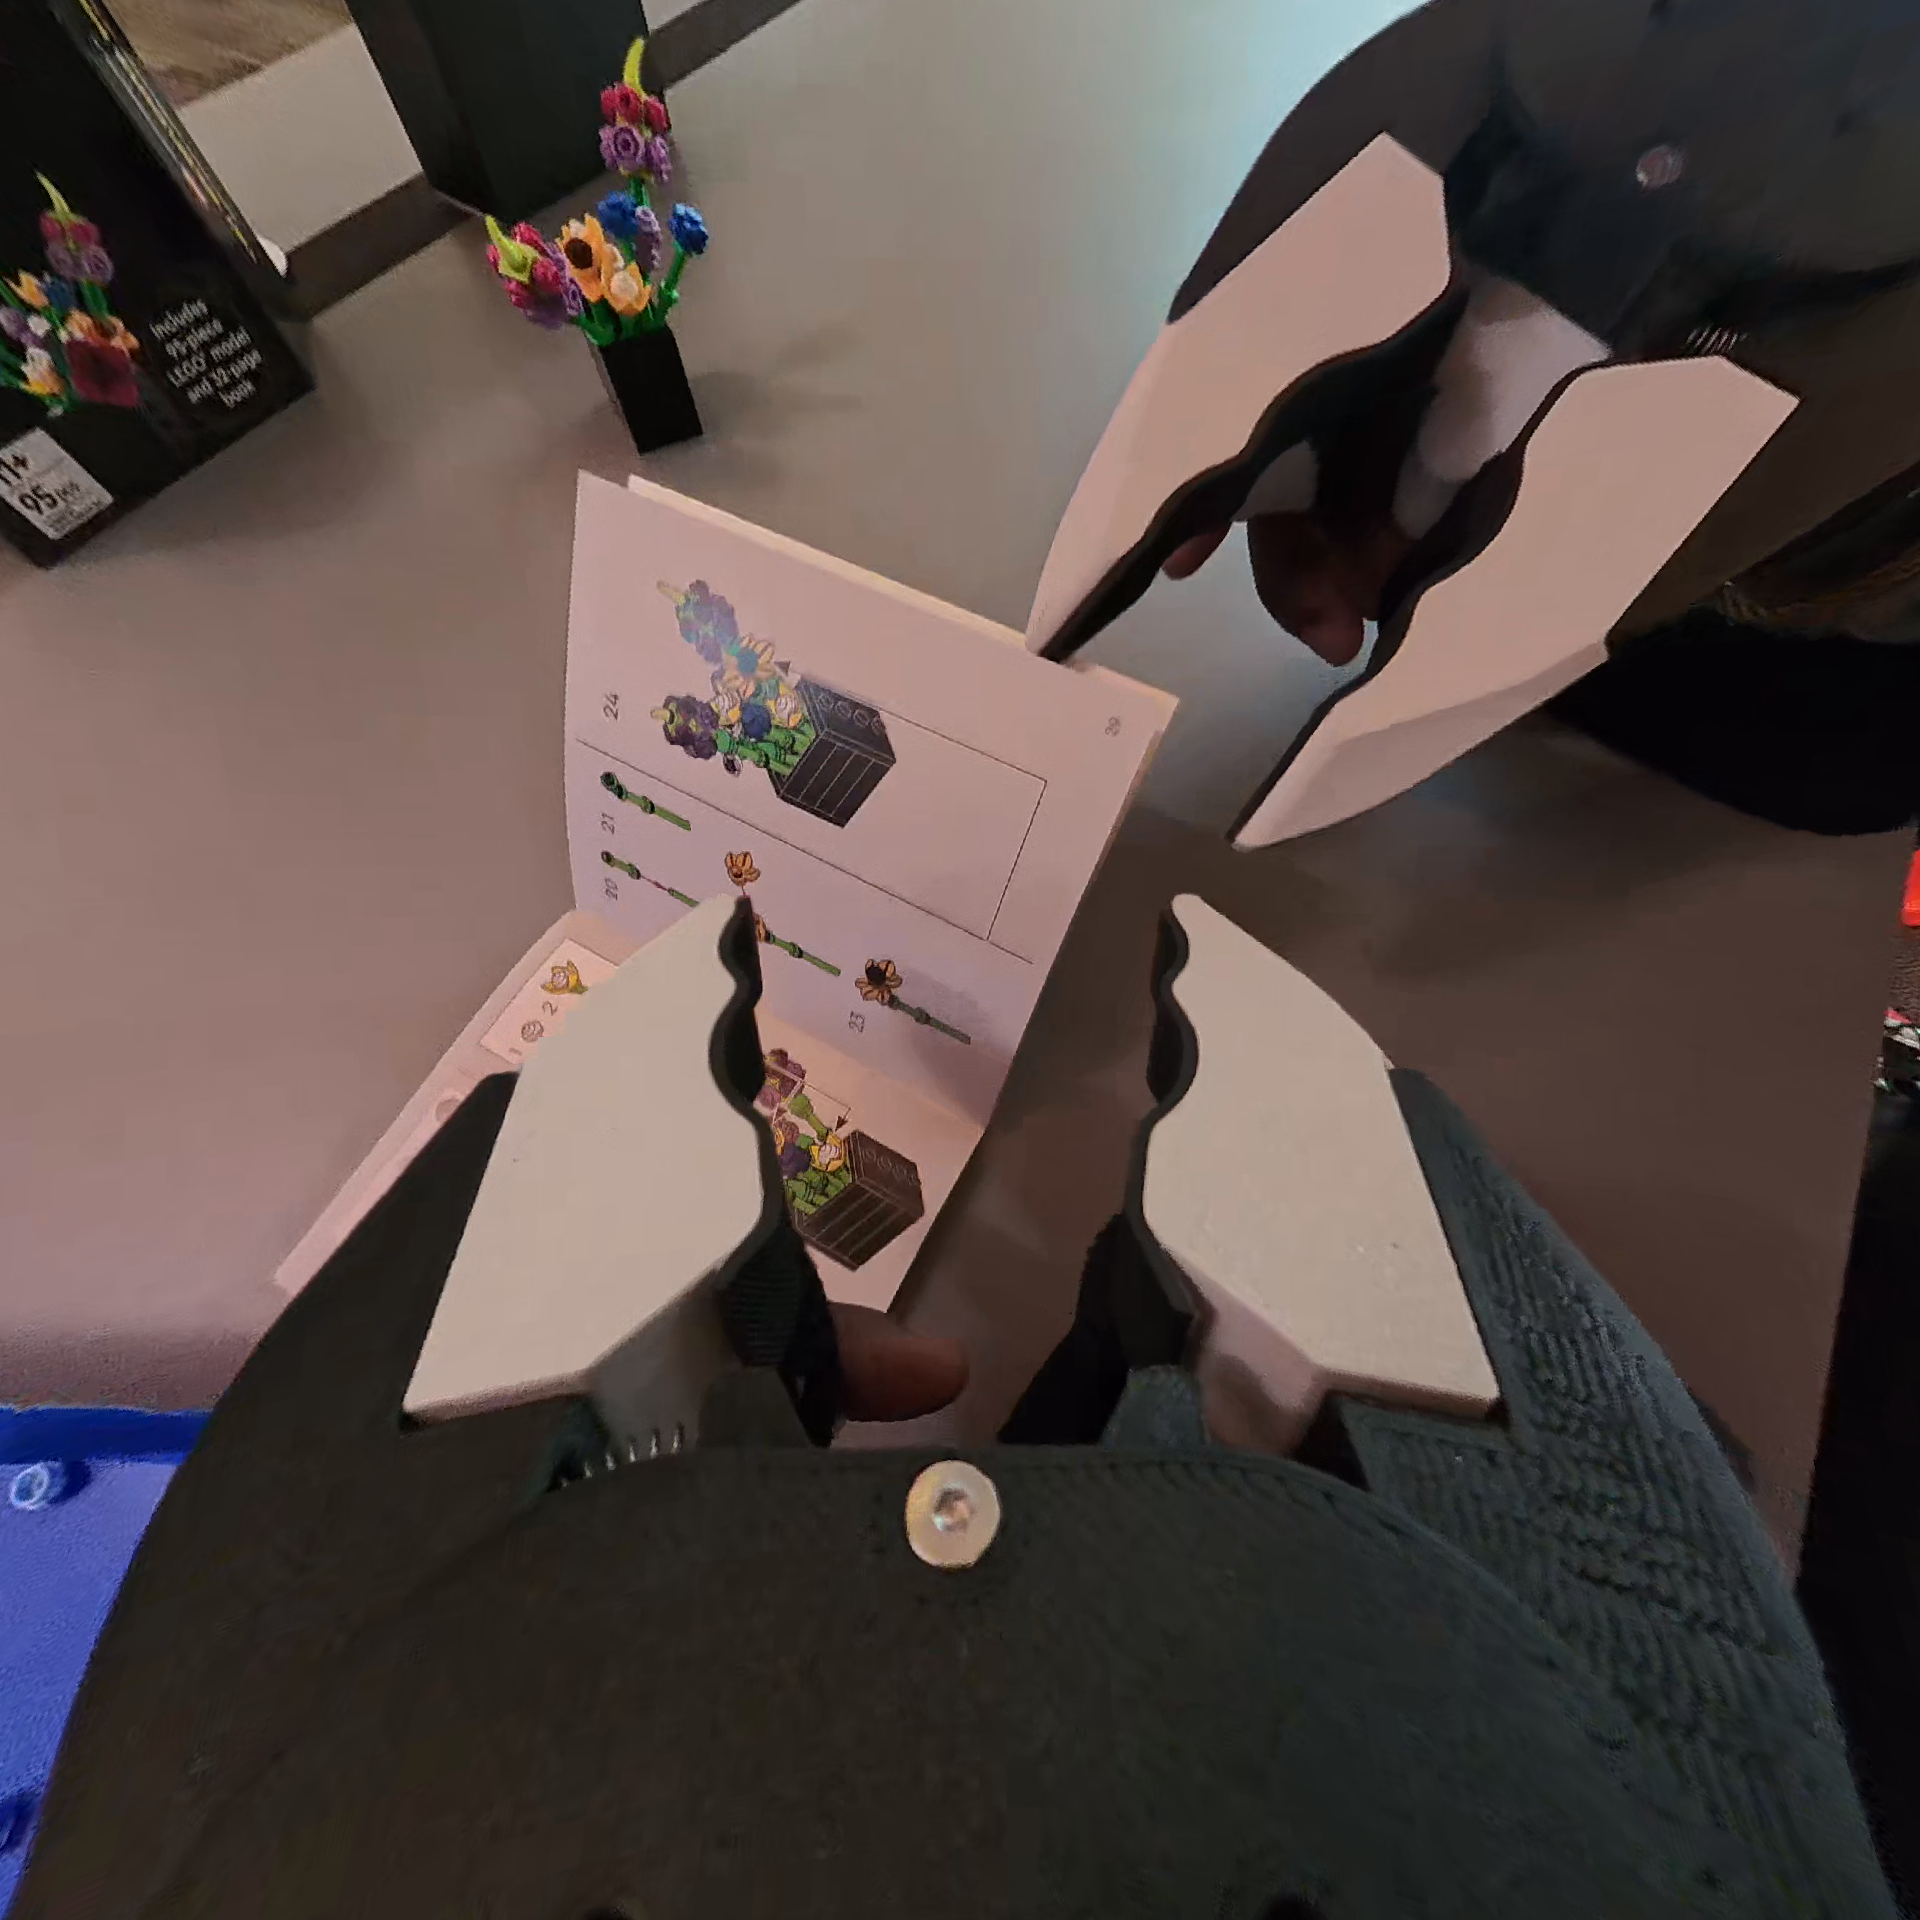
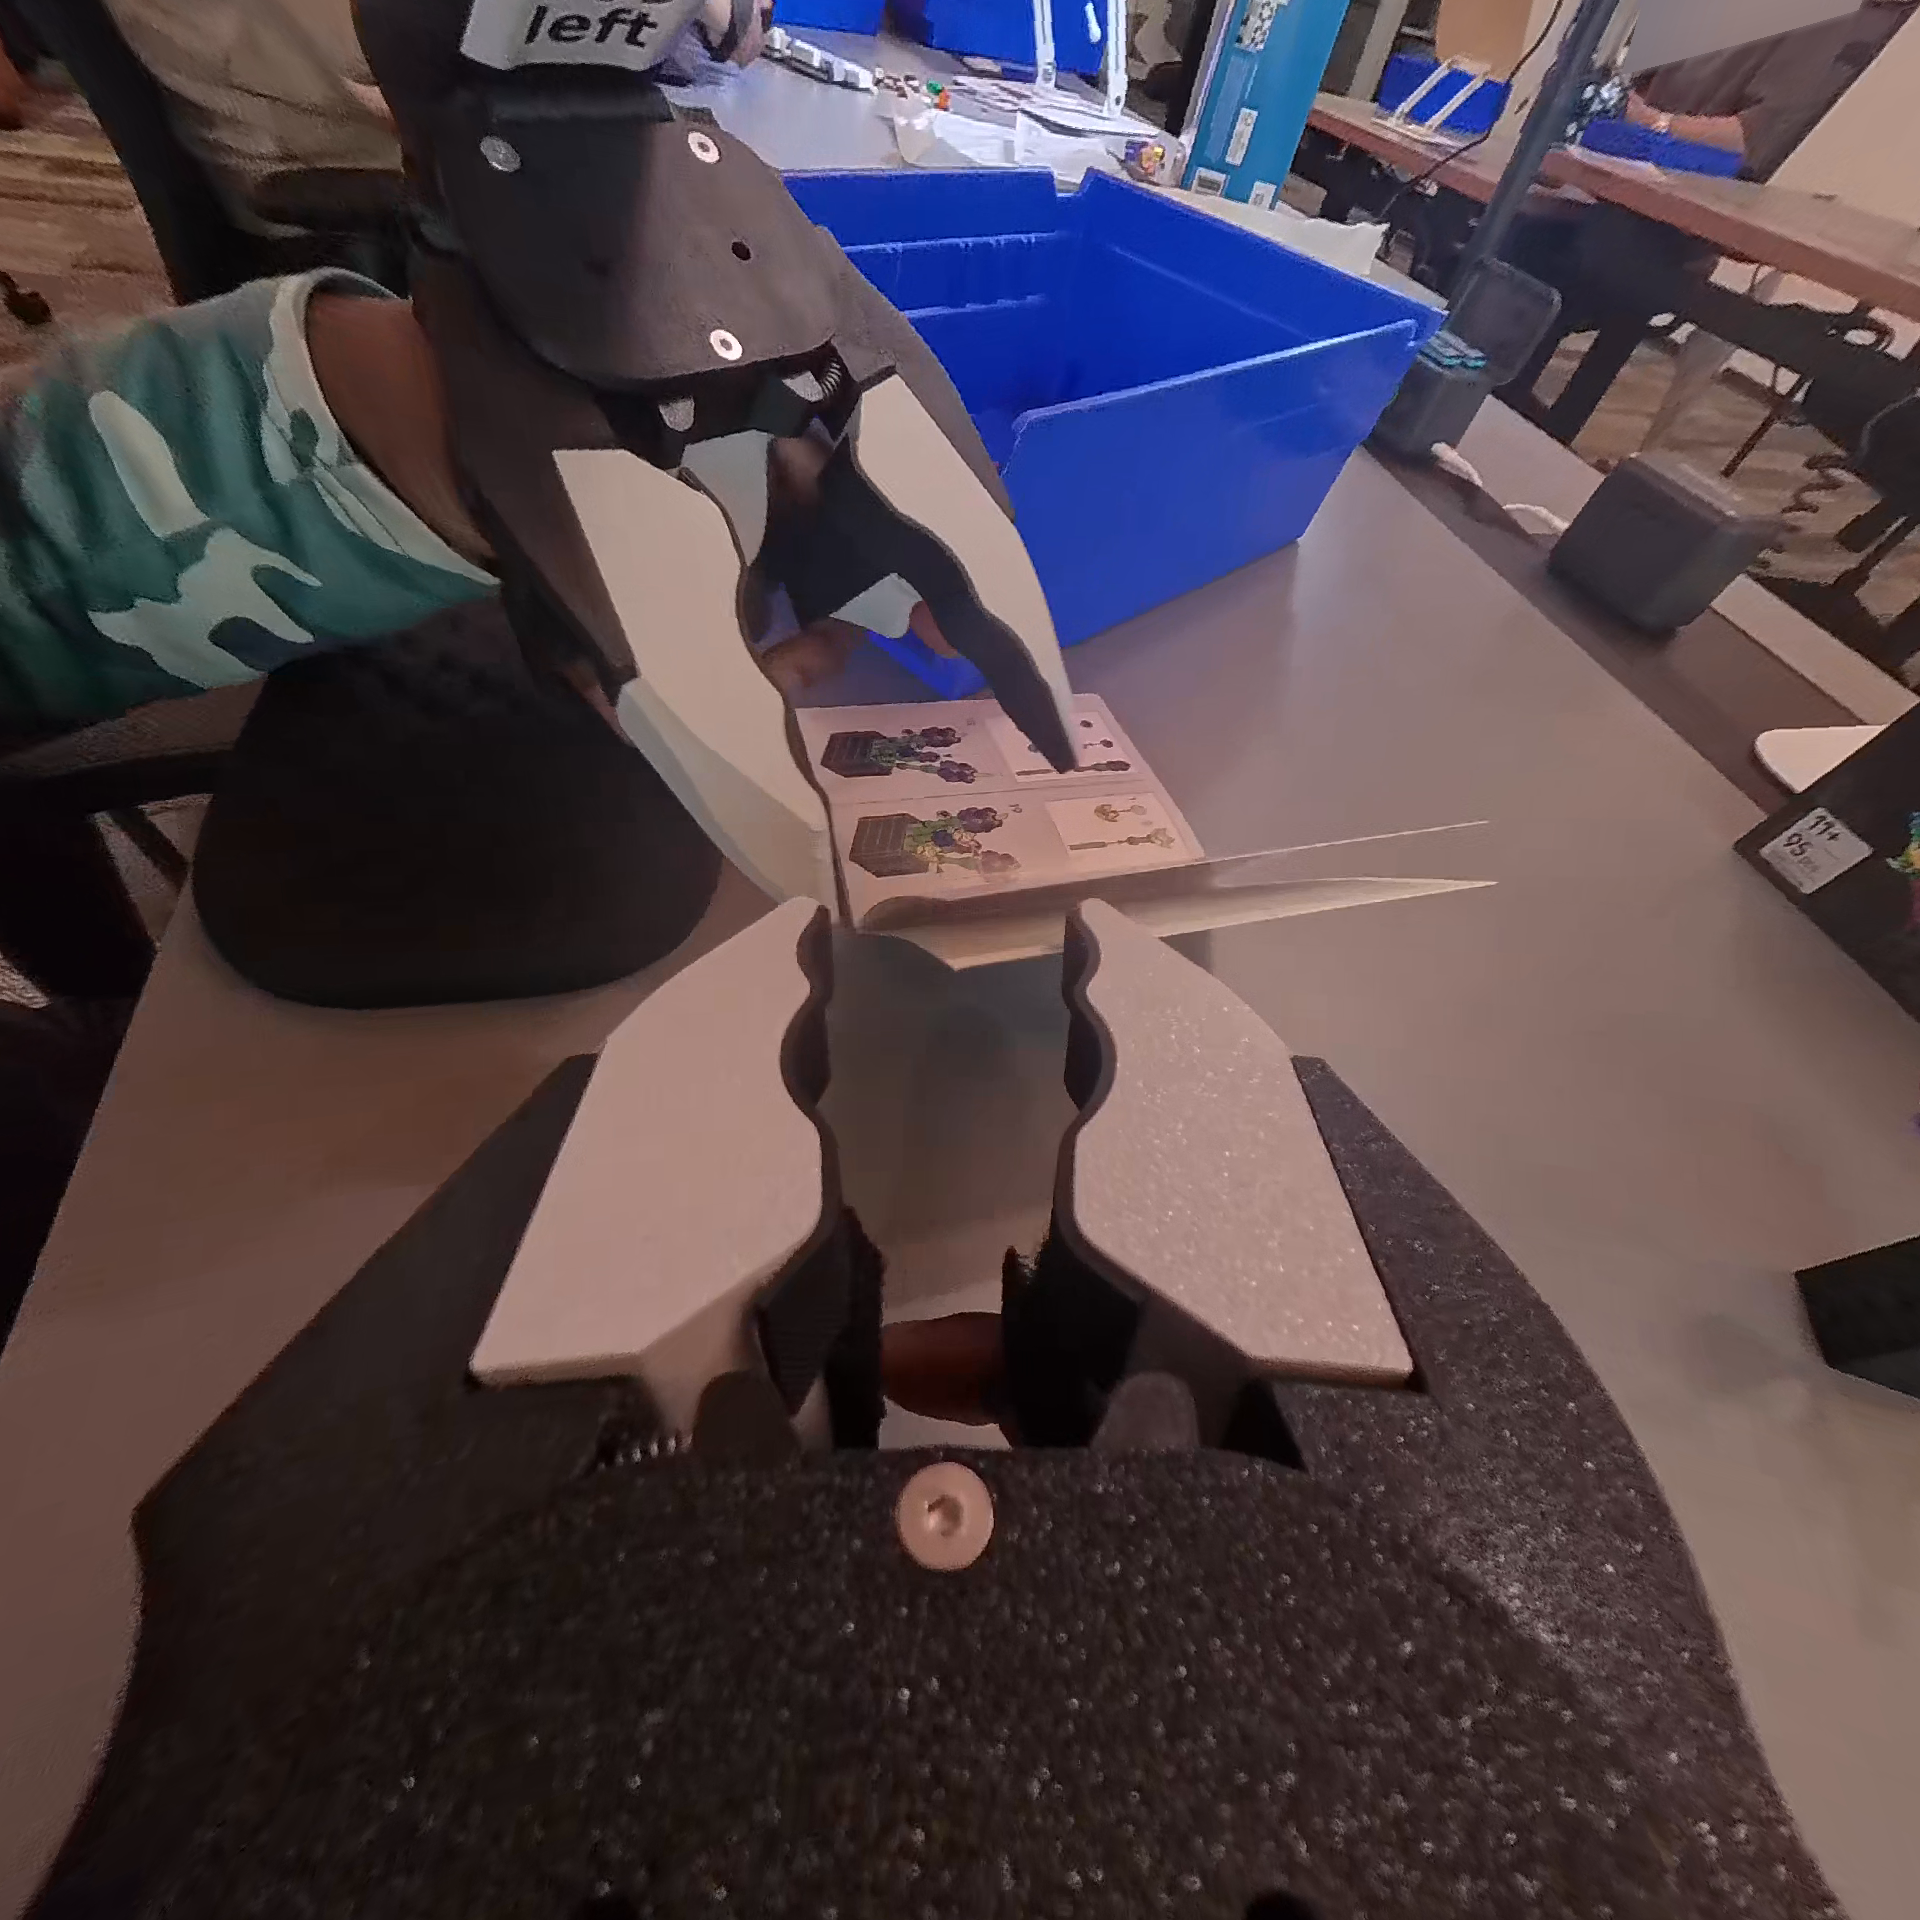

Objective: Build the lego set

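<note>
Black cardboard set box [image 1: 114,343] with printed flowers stands at the far left of the grey surface [image 1: 260,831] in the left wrist view. Just right of it stands the built plastic-brick flower bouquet in its black square pot [image 1: 623,281], upright and well apart from both tools. Nearer the middle lies the white paper instruction booklet [image 1: 810,831], open, with one page lifted and curving upward. The left tool [image 1: 956,914] hangs over the booklet's near edge with its two pale fingers spread apart and nothing between them; its left finger [image 1: 623,1132] overlaps the lower page in this view. Farther right, the right tool [image 1: 1143,743] comes in from the upper right, also spread wide and empty, with one fingertip at the top edge of the raised page; whether it touches the paper cannot be told.

In the right wrist view, a camouflage-patterned sleeve [image 2: 177,520] is at the left. The left tool [image 2: 935,821] points down onto the open booklet [image 2: 997,810], one tip on a printed page. Behind sits a blue plastic bin [image 2: 1143,416]. The right tool [image 2: 945,935] is agape just before the booklet's lifted page.
</note>
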Available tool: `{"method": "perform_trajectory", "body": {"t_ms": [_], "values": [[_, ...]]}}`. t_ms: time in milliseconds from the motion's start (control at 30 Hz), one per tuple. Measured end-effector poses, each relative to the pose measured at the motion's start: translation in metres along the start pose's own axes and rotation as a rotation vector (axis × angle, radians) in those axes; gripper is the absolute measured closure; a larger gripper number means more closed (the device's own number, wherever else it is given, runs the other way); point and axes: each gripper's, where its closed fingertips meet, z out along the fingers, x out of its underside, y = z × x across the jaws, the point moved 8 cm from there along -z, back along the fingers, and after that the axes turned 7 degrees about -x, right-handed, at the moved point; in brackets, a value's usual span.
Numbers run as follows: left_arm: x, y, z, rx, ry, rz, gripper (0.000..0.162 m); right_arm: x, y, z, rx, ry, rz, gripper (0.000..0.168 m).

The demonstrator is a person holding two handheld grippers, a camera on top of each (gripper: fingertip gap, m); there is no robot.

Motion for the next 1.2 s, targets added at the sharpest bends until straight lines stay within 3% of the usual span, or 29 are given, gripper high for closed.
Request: {"method": "perform_trajectory", "body": {"t_ms": [200, 333, 433, 633, 767, 867, 1200], "values": [[-0.001, 0.002, 0.002, -0.029, -0.047, -0.017, 0.094, 0.0, 0.002, 0.003, -0.035, -0.022, 0.023, 0.126], [-0.001, 0.006, 0.0, -0.054, -0.066, -0.02, 0.098, -0.001, 0.001, 0.006, -0.068, -0.061, 0.08, 0.135], [-0.001, 0.008, -0.002, -0.059, -0.072, -0.033, 0.099, -0.003, -0.003, 0.006, -0.124, -0.14, 0.212, 0.142], [0.0, 0.013, -0.007, -0.06, -0.068, -0.044, 0.1, 0.001, -0.021, 0.011, -0.269, -0.239, 0.615, 0.141], [0.0, 0.013, -0.008, -0.06, -0.069, -0.047, 0.1, 0.001, -0.032, 0.013, -0.354, -0.322, 0.818, 0.152], [0.001, 0.012, -0.007, -0.05, -0.068, -0.042, 0.101, 0.004, -0.036, 0.015, -0.375, -0.346, 0.913, 0.162], [0.002, 0.006, -0.005, 0.047, -0.071, -0.053, 0.1, 0.008, -0.038, 0.02, -0.443, -0.413, 1.012, 0.165]]}}
